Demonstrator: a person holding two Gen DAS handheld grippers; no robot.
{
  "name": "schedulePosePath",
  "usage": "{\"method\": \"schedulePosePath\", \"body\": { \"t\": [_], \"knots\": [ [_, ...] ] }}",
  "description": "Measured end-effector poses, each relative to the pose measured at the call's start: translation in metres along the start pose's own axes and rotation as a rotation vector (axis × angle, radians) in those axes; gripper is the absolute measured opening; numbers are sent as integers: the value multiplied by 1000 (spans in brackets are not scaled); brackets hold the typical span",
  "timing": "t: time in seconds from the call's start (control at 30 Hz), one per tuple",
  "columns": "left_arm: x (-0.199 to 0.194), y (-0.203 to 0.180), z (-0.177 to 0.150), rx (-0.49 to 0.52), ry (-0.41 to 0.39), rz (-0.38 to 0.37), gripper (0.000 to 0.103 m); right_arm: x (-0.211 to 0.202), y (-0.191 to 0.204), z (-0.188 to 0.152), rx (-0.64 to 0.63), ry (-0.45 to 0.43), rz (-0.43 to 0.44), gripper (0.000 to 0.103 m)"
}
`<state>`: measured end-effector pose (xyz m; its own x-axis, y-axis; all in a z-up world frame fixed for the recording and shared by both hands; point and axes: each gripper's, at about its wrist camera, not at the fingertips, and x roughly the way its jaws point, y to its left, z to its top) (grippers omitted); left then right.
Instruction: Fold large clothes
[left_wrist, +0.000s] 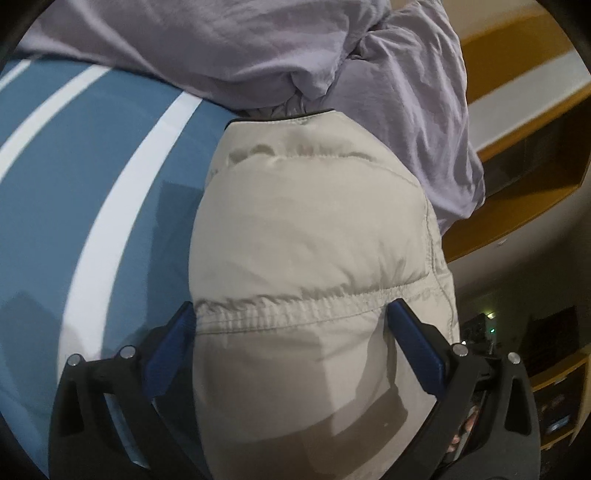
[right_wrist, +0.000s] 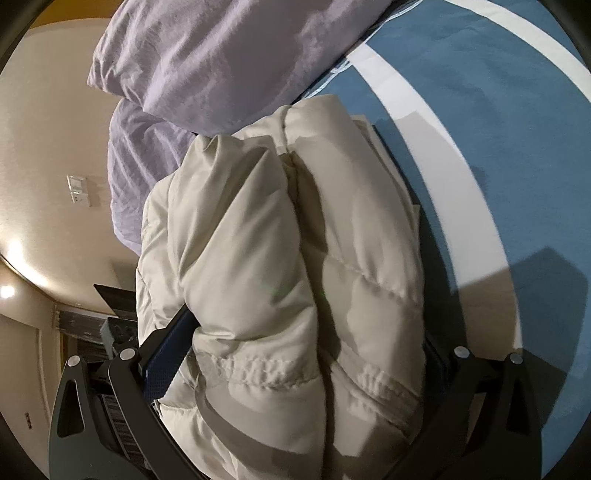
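Note:
A cream puffer jacket (left_wrist: 306, 236) lies bunched on a blue bed sheet with white stripes (left_wrist: 74, 177). My left gripper (left_wrist: 291, 317) has its blue fingers on either side of a thick fold of the jacket, pressing on it near an elastic seam. In the right wrist view the same jacket (right_wrist: 280, 258) is folded into thick layers, and my right gripper (right_wrist: 306, 332) clamps that bundle between its fingers; the right finger is mostly hidden by the fabric.
A lilac duvet or pillow (left_wrist: 258, 48) lies at the jacket's far end, also in the right wrist view (right_wrist: 207, 62). Yellow wooden furniture (left_wrist: 524, 147) stands beyond the bed. A beige wall with a switch plate (right_wrist: 78, 189) and dark electronics (right_wrist: 114, 325) lie beside the bed.

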<state>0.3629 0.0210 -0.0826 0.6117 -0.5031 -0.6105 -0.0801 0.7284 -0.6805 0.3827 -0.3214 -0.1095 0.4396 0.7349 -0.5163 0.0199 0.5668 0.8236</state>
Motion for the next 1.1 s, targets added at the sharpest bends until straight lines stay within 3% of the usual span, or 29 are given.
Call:
{"method": "schedulePosePath", "body": {
  "t": [0.1, 0.27, 0.43, 0.83, 0.97, 1.1],
  "knots": [
    [-3, 0, -1, -2, -6, -18, 96, 1, 6, -1, -21, -18, 8, 100],
    [-16, -4, 9, -4, -16, -51, 77, -2, 14, 0, -37, -47, 52, 77],
    [-32, 2, 27, 15, -54, -21, 73, 13, 33, 6, -65, -43, 89, 68],
    [-72, 24, 83, 68, -138, 118, 73, 72, 69, 19, -93, -25, 150, 66],
    [-73, 34, 81, 95, -158, 184, 75, 72, 68, 12, -113, -25, 112, 75],
    [-82, 22, 75, 157, -230, 287, 80, 44, 79, 13, -168, -95, 1, 81]
  ]
}}
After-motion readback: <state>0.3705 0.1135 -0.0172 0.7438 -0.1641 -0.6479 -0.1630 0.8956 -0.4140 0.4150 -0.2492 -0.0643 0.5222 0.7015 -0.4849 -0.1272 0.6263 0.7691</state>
